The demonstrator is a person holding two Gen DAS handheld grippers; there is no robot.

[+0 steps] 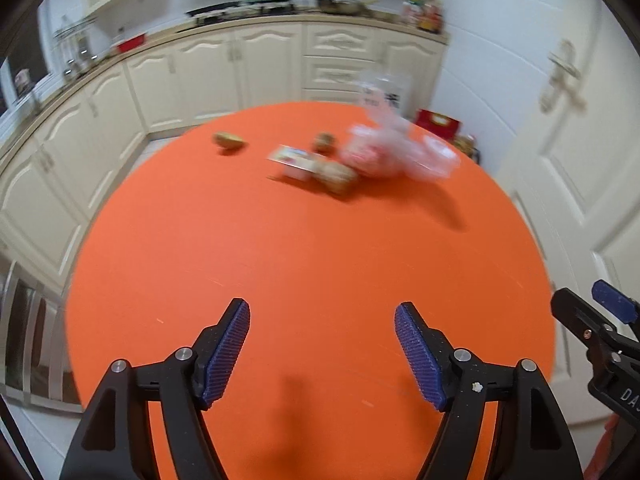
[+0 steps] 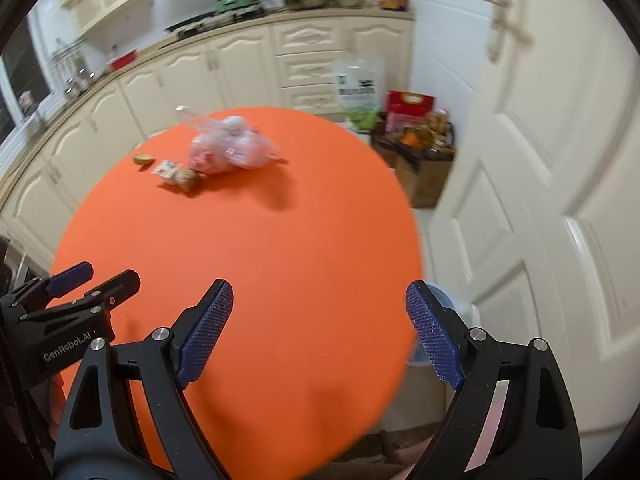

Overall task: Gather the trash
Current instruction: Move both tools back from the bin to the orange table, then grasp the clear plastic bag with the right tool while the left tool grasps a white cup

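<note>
On the far side of the round orange table (image 1: pixel 304 264) lies a clear plastic bag (image 1: pixel 390 150) with pink and white things in it; it also shows in the right wrist view (image 2: pixel 228 148). Beside it are a small printed carton (image 1: pixel 294 160), a brown crumpled lump (image 1: pixel 338 176), a smaller brown piece (image 1: pixel 324 142) and another brown piece (image 1: pixel 229 141) further left. My left gripper (image 1: pixel 322 352) is open and empty over the near table. My right gripper (image 2: pixel 320 332) is open and empty over the table's near right edge.
Cream kitchen cabinets (image 1: pixel 208 68) with a cluttered counter run behind the table. A white door (image 2: pixel 540 184) stands at the right. Boxes and bags of goods (image 2: pixel 416 132) sit on the floor by the door. A pale blue bin (image 2: pixel 440 300) stands under the table's right edge.
</note>
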